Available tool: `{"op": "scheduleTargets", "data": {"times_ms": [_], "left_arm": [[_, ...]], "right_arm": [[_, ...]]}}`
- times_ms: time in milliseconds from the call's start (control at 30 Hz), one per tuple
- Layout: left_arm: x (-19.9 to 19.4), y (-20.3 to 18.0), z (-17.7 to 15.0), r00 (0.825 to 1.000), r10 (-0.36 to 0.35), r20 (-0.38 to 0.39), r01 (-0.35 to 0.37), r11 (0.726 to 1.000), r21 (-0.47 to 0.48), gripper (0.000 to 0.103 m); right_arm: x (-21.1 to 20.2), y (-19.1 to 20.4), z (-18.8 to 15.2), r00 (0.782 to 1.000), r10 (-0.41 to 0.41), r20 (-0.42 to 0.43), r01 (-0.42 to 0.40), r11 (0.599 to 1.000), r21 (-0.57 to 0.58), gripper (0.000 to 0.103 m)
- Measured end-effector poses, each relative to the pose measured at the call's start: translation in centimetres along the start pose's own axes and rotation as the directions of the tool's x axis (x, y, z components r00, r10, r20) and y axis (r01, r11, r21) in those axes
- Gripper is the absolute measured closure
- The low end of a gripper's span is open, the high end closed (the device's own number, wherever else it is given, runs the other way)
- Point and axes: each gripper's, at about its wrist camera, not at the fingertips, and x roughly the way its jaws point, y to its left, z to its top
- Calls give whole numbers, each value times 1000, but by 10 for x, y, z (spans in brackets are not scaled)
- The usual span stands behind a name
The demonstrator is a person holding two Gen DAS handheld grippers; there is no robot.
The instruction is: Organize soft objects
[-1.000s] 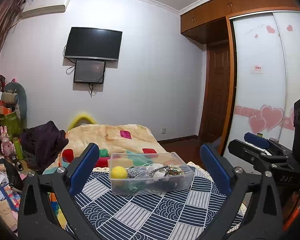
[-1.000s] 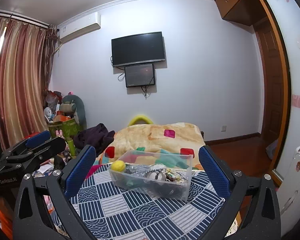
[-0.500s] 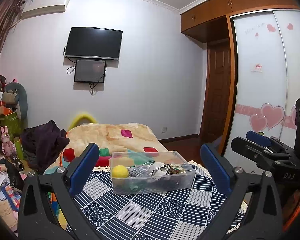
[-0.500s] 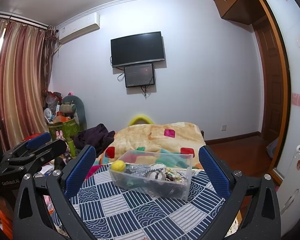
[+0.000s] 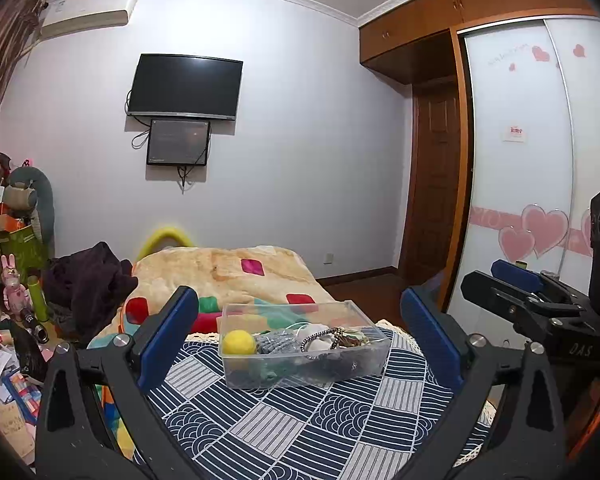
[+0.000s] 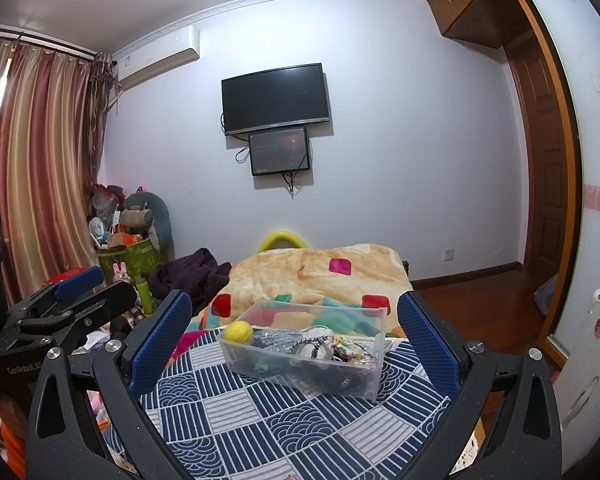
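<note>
A clear plastic box (image 5: pixel 352 368) (image 6: pixel 364 376) stands on a blue-and-white patterned cloth (image 5: pixel 284 428) (image 6: pixel 260 428). Inside lie a yellow ball (image 5: pixel 239 343) (image 6: pixel 238 330), a grey knitted piece (image 5: pixel 278 341), a white soft item with a dark band (image 5: pixel 320 340) and other small things. My left gripper (image 5: pixel 300 344) is open and empty, a short way in front of the box. My right gripper (image 6: pixel 296 340) is open and empty too, framing the box. Each gripper shows at the other view's edge: the right one (image 5: pixel 536 300), the left one (image 6: pixel 68 304).
A bed with a beige blanket (image 5: pixel 228 272) lies behind the box. Dark clothes (image 5: pixel 88 280) and cluttered toys and bags (image 5: pixel 12 240) sit at the left. A wardrobe with heart stickers (image 5: pixel 540 200) and a door stand at the right. A white suitcase (image 6: pixel 592 352) is at far right.
Both grippers have stayed open. The views have shifted only slightly; the box sits a touch higher in the left wrist view.
</note>
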Motion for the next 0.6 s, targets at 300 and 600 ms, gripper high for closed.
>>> {"op": "scheduleTargets", "data": {"times_ms": [300, 600], "left_arm": [[3, 4, 0, 1000, -11, -14, 11, 1000, -22, 0], [7, 5, 0, 999, -31, -25, 31, 999, -24, 0]], "right_arm": [[-1, 0, 0, 1000, 1, 0, -1, 1000, 8, 0], [-1, 2, -1, 1000, 3, -6, -3, 1000, 6, 0]]}}
